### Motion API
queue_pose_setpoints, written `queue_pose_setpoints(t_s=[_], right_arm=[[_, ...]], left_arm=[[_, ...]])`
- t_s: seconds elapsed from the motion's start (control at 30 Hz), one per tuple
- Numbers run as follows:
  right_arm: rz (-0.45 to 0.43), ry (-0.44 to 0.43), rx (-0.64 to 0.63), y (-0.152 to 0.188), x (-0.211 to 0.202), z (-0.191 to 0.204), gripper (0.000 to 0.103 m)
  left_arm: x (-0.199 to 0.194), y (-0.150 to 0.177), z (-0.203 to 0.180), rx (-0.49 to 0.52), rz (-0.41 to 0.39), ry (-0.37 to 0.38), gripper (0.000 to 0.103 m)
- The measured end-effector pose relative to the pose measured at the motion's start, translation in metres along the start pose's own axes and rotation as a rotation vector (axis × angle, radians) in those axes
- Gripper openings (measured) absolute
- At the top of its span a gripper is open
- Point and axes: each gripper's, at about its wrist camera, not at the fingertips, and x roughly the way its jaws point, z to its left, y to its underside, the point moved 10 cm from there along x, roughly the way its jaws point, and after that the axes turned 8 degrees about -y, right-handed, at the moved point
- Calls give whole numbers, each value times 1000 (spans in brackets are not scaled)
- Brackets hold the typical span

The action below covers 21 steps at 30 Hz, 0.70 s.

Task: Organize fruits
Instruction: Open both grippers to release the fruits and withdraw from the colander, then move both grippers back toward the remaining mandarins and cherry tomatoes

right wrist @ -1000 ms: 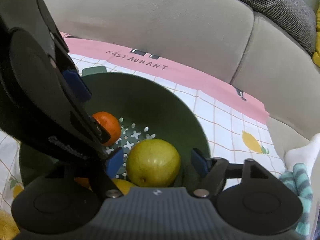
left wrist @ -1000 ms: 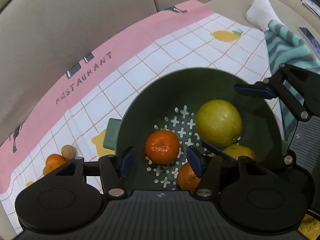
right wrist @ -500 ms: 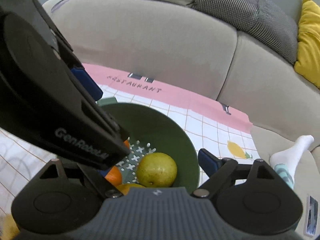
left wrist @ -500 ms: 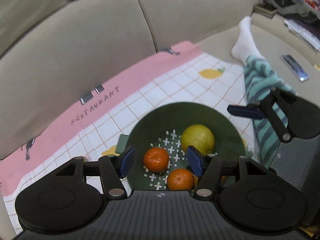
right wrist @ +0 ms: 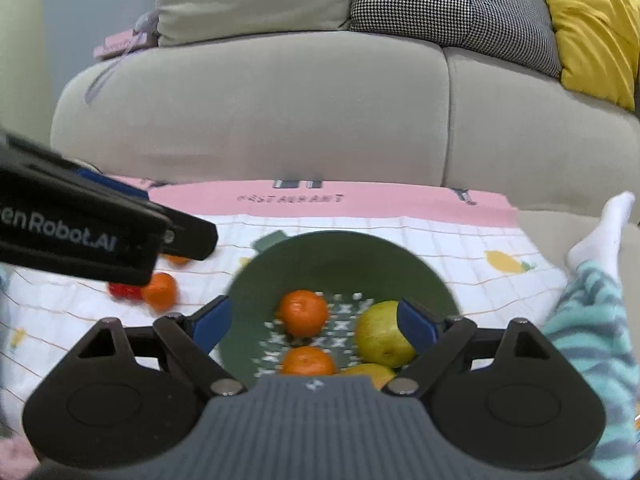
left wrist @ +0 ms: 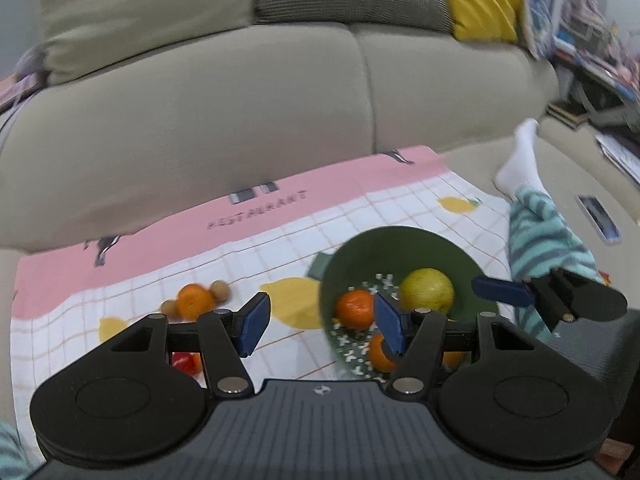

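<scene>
Beige sofa cushions fill the background, and a pink-edged checked cloth printed with lemons covers the seat. On it sits a green bowl with a perforated bottom. It holds 2 oranges, 1 farther in and 1 nearer, a large yellow-green fruit on the right, and a further yellowish fruit partly hidden at the near edge. Loose fruit lies on the cloth to the left of the bowl: an orange with 2 small brown round fruits touching it, plus a red fruit near the left gripper's base. The left gripper hangs above the bowl's left rim, jaws apart and empty. The right gripper hovers over the bowl; its jaws have just been opening and now stand wide with nothing between the pads. The step in hand looks like the gap between placing 1 fruit and fetching another. The next move probably calls for swinging the left gripper over the loose orange, lowering around it, and closing gently so it does not roll into its small neighbours.
</scene>
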Motion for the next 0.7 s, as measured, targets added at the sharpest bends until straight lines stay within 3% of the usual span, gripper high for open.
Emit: queue_pose_setpoints(t_s=[0.37,0.7], right_arm=[[-8,-62,16,0,9,41,87],[1,-121,-74,2,33,86,80]], left_arm=[[9,35,78,-194,1,-63,70],[26,55,108,-222,-17,-87,70]])
